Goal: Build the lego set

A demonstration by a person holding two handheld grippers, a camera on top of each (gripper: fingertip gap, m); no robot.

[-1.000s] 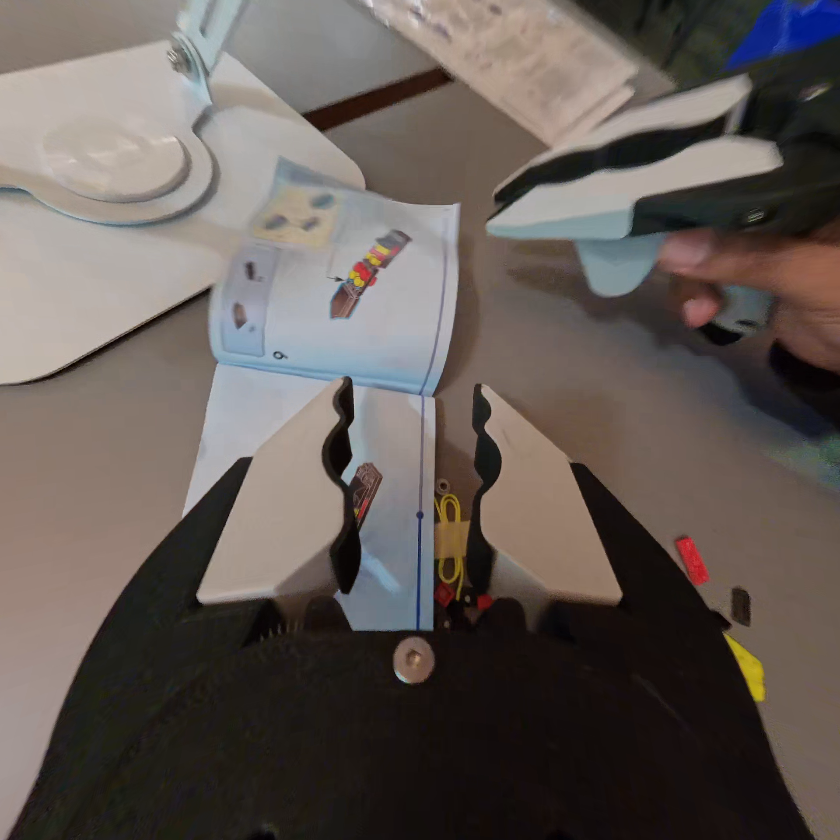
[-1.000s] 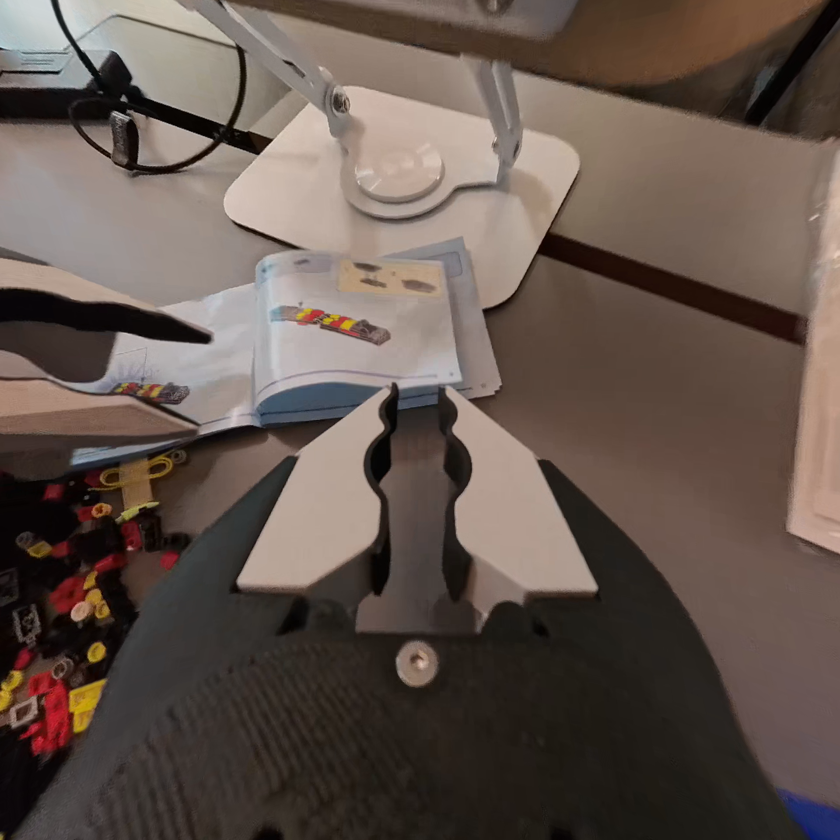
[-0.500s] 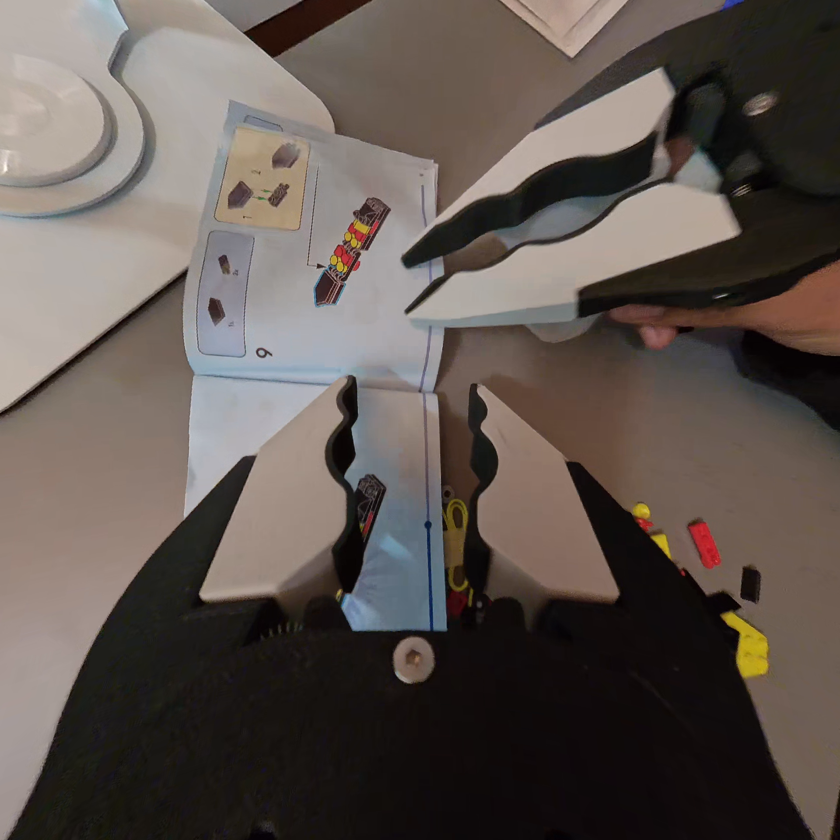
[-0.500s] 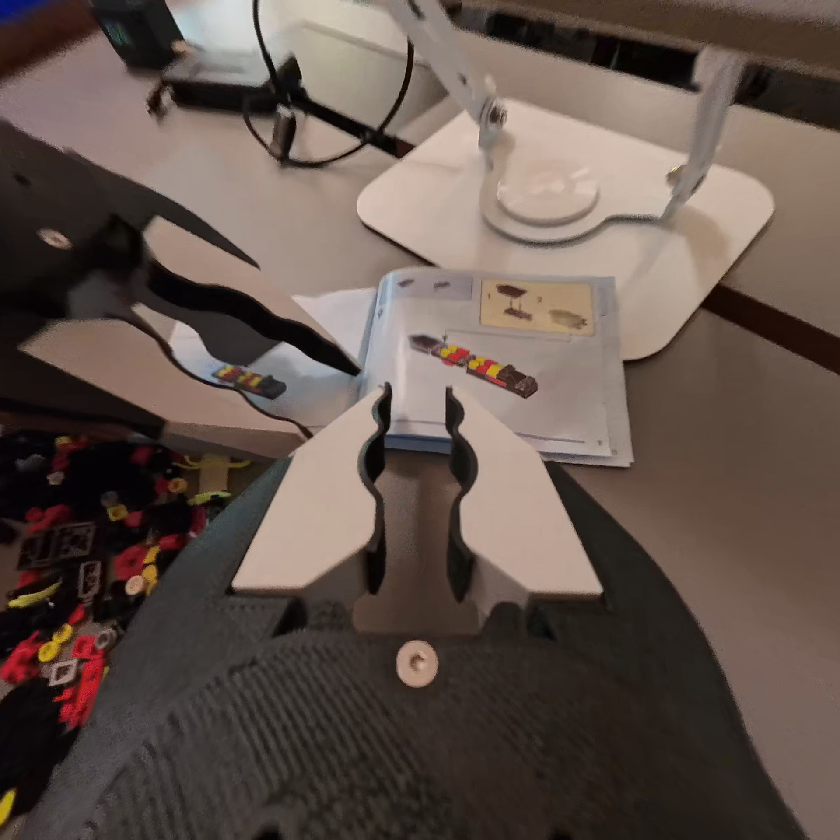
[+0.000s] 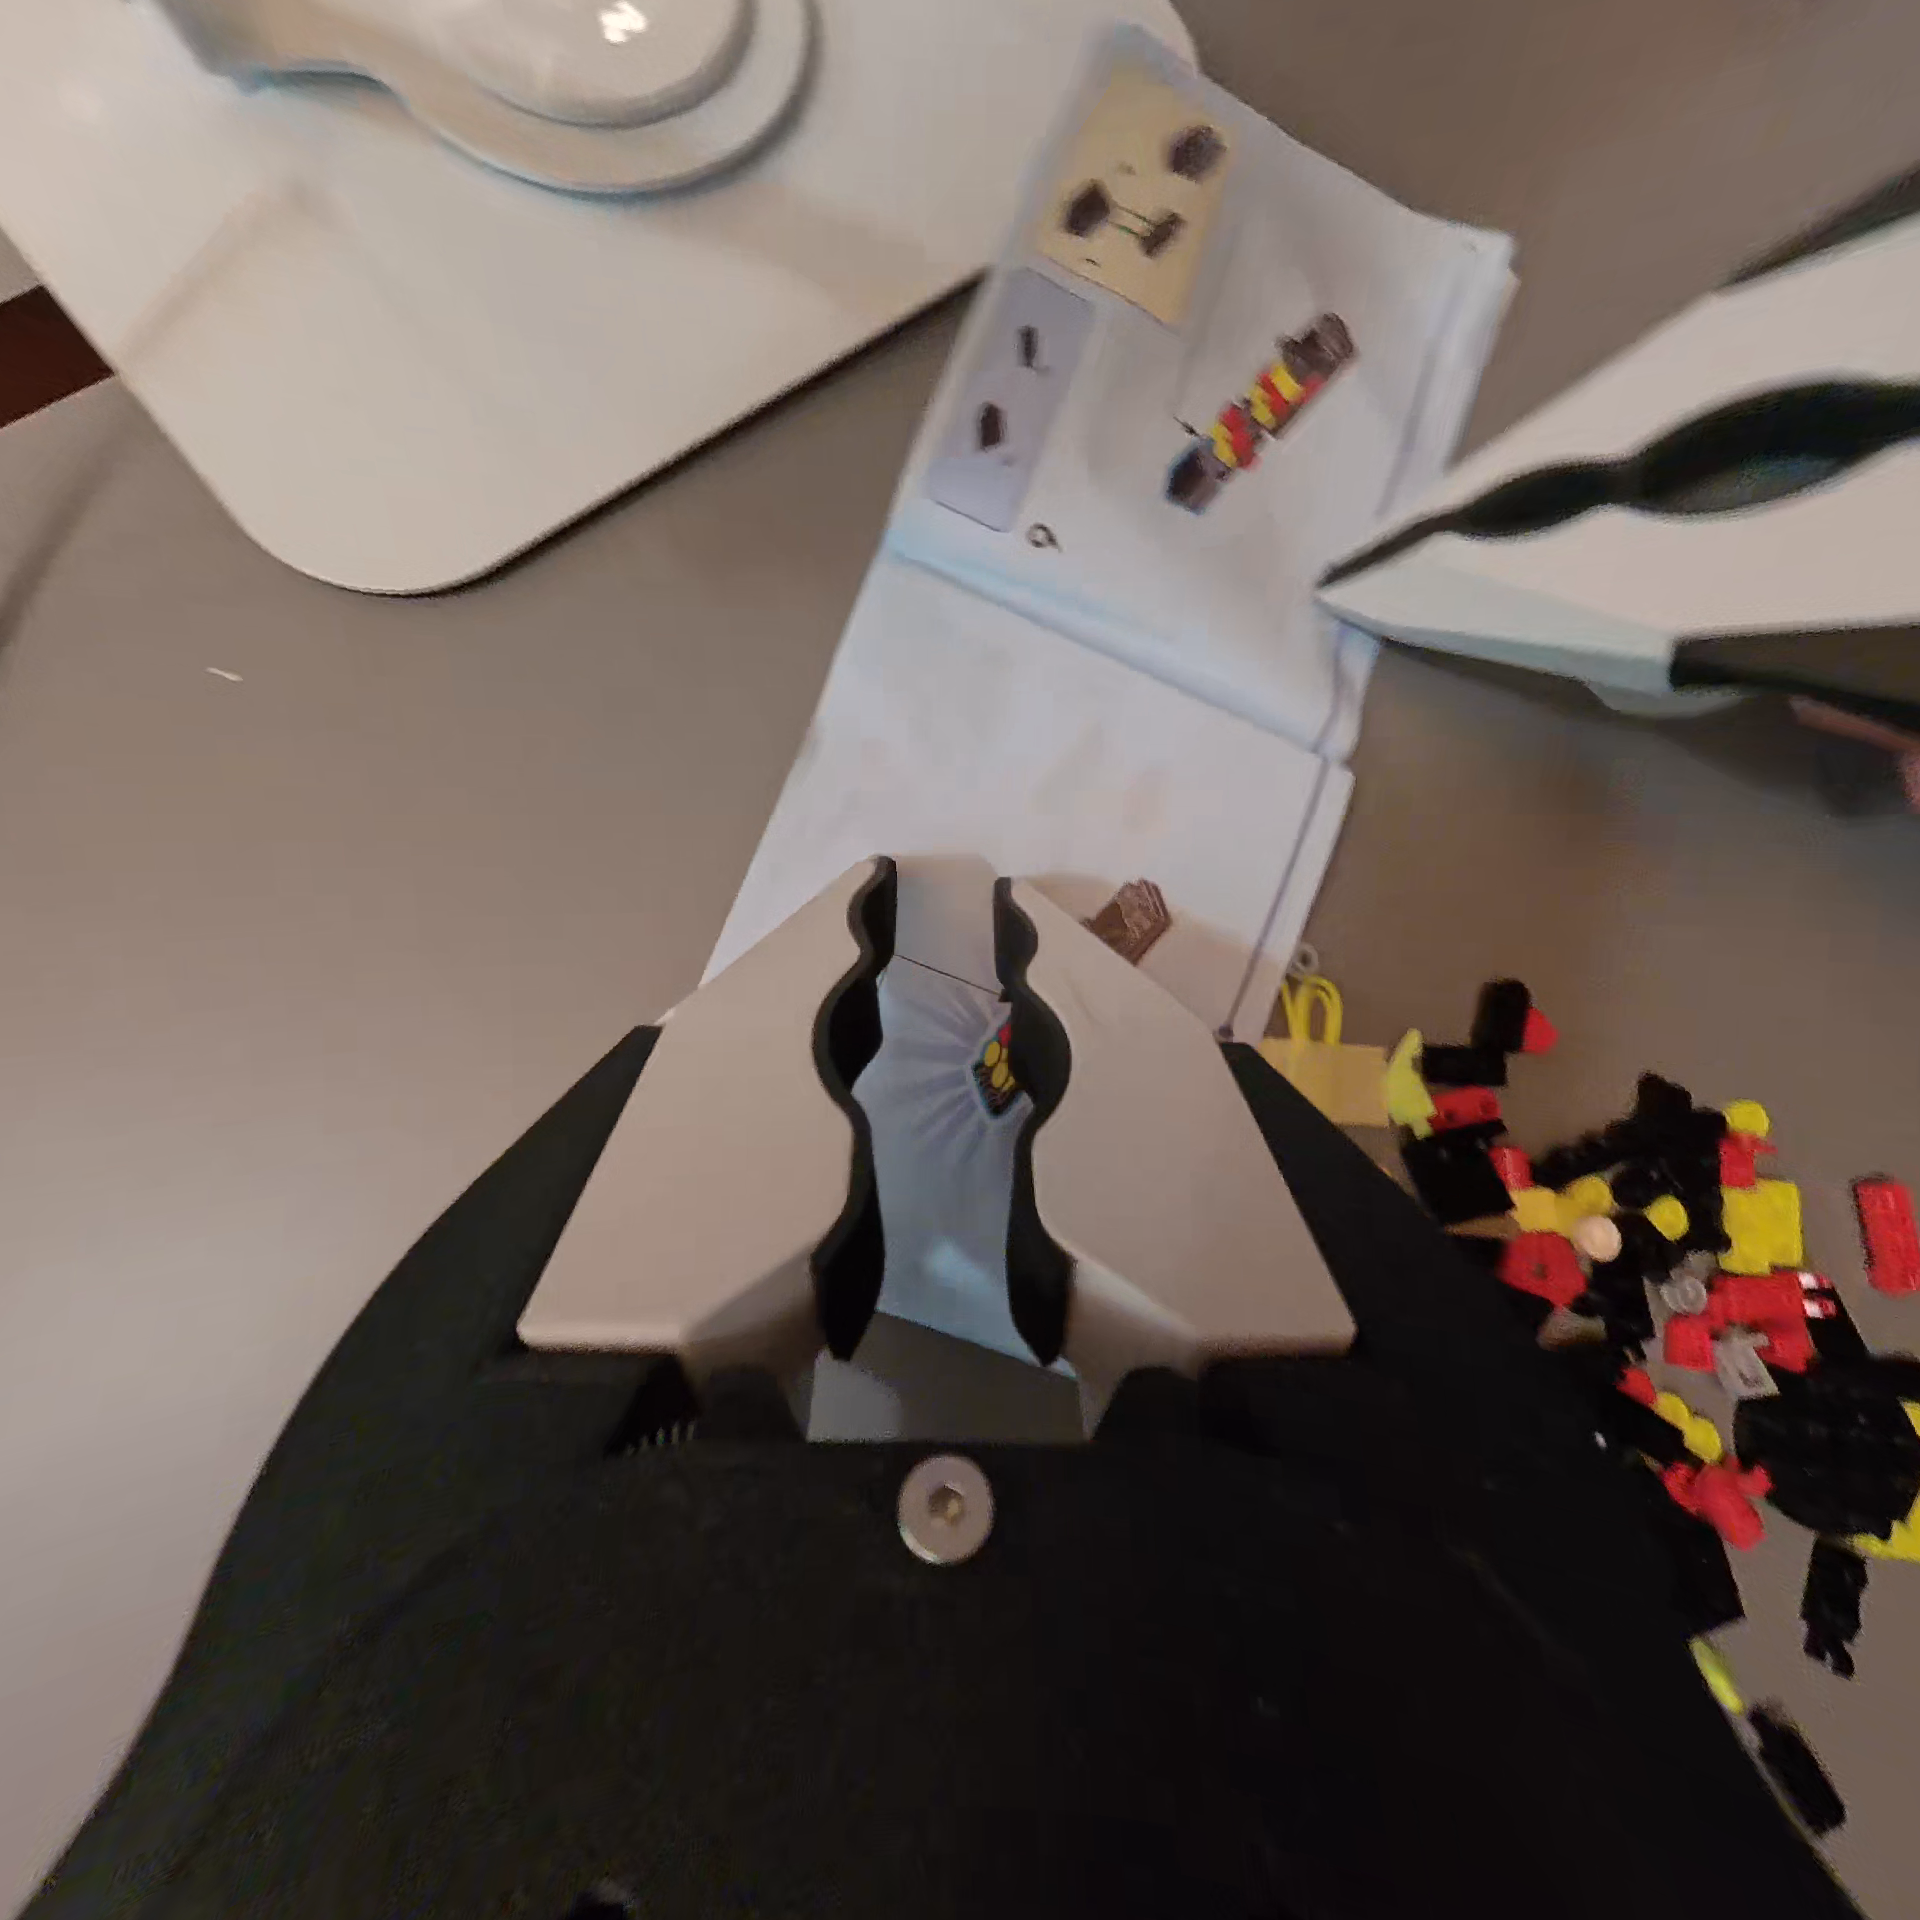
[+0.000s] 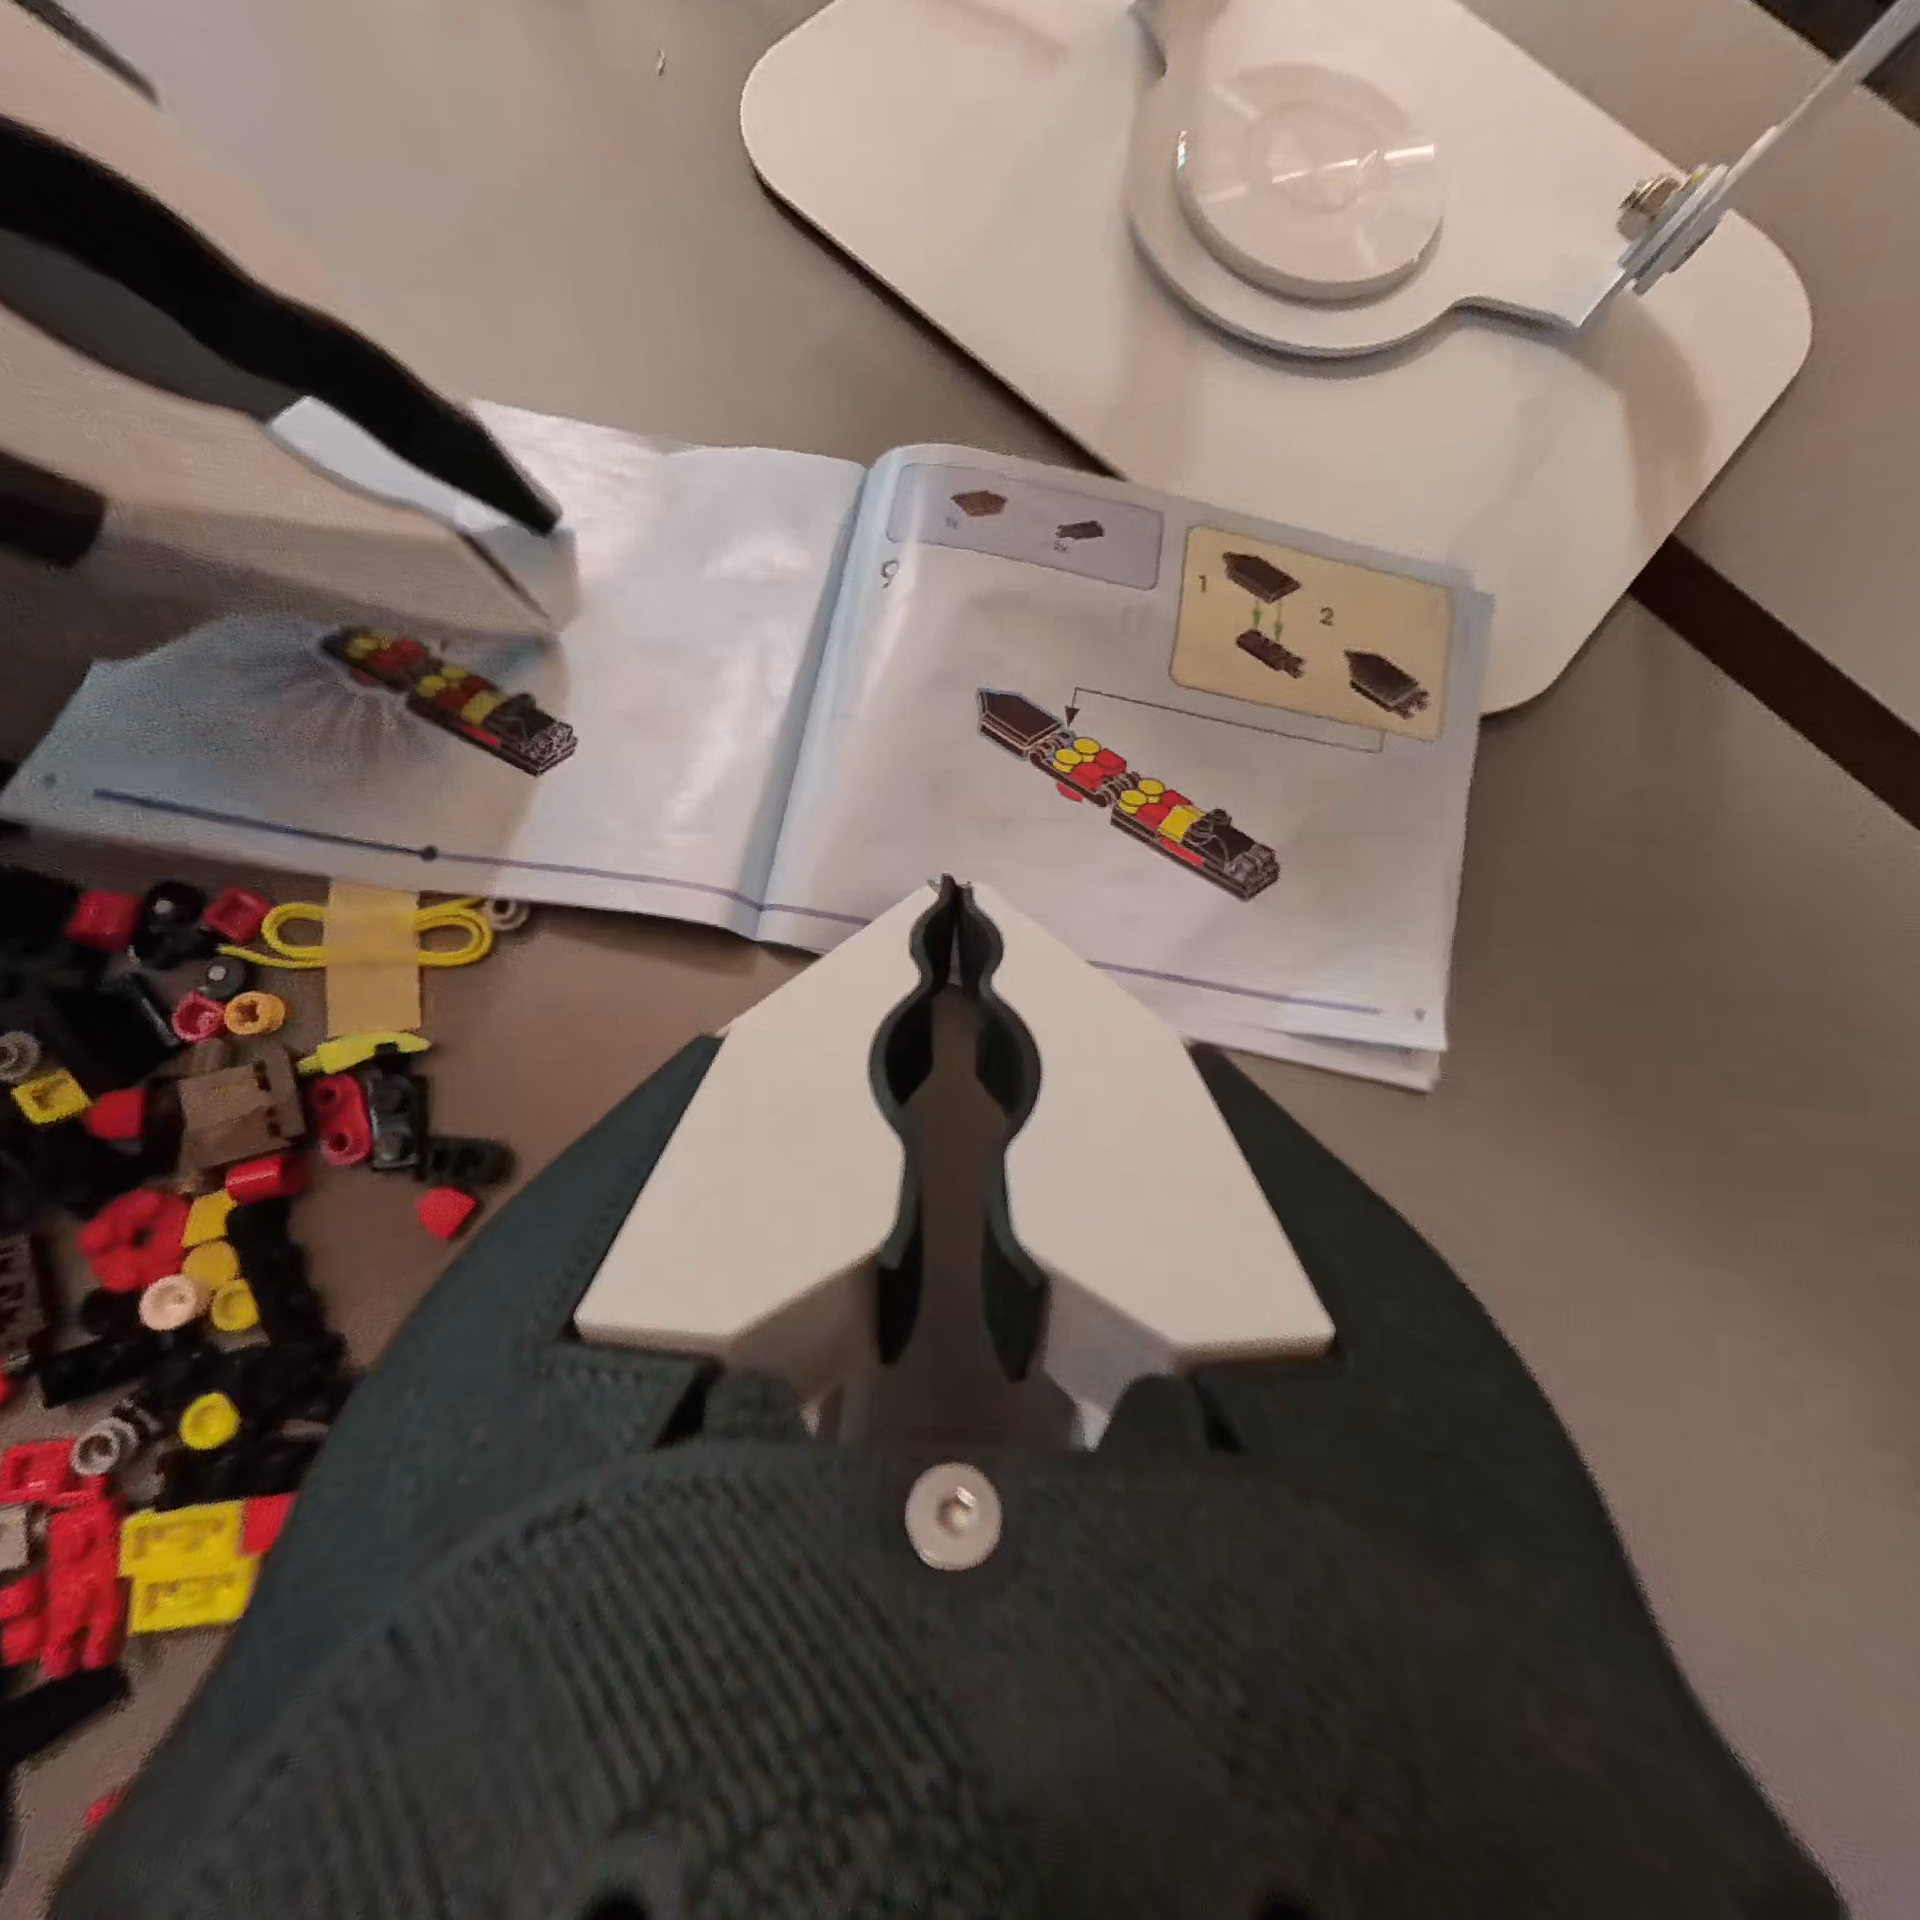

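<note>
An open instruction booklet point(image 5: 1091, 675) lies on the grey table and also shows in the right wrist view point(image 6: 1039, 727). A pile of loose red, yellow and black lego pieces point(image 5: 1662, 1247) lies beside its near edge, at the left in the right wrist view point(image 6: 156, 1195). My left gripper point(image 5: 940, 878) hovers over the booklet's near page, its jaws a narrow gap apart and empty. It enters the right wrist view from the left point(image 6: 551, 566). My right gripper point(image 6: 951, 894) is shut on nothing, its tips at the booklet's near edge. In the left wrist view it reaches in from the right point(image 5: 1335, 582).
A white flat stand base point(image 5: 416, 312) with a round disc sits just behind the booklet point(image 6: 1351, 312). A yellow string taped to a card point(image 6: 374, 935) lies between the pile and the booklet. A brown brick point(image 6: 234, 1117) sits in the pile.
My right gripper has shut and come closer to the booklet. My left gripper's jaws have narrowed, and it has shifted so that the lego pile now shows to its right.
</note>
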